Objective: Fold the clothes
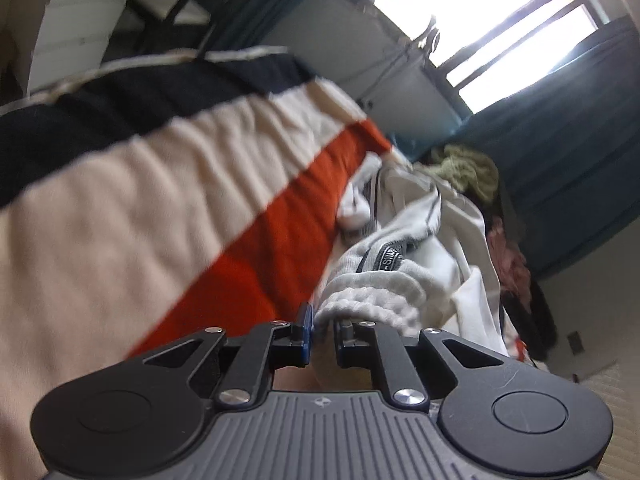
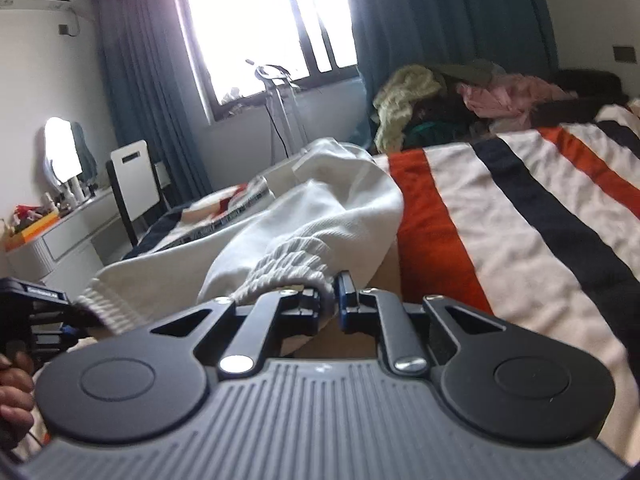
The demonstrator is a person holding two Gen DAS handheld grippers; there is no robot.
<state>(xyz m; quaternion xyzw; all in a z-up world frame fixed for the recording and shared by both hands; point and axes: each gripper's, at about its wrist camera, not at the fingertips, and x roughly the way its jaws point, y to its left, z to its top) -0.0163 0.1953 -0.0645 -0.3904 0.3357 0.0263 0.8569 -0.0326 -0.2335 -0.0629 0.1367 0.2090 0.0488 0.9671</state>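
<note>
A white sweatshirt (image 1: 404, 248) with ribbed knit cuffs and dark trim lies bunched on a bed with a striped cover (image 1: 140, 184) of cream, orange and navy. My left gripper (image 1: 323, 322) is shut on a ribbed edge of the sweatshirt, right at the fingertips. In the right wrist view the same white sweatshirt (image 2: 320, 208) lies across the striped cover (image 2: 520, 216). My right gripper (image 2: 331, 294) is shut on its ribbed cuff (image 2: 292, 264). The left gripper (image 2: 36, 320) shows at the left edge of this view, held by a hand.
A heap of other clothes (image 2: 460, 96), green, pink and dark, sits at the far side of the bed, also in the left wrist view (image 1: 480, 176). Blue curtains (image 2: 440, 20) flank a bright window (image 2: 264, 20). A chair (image 2: 132, 184) and dresser (image 2: 60, 236) stand left.
</note>
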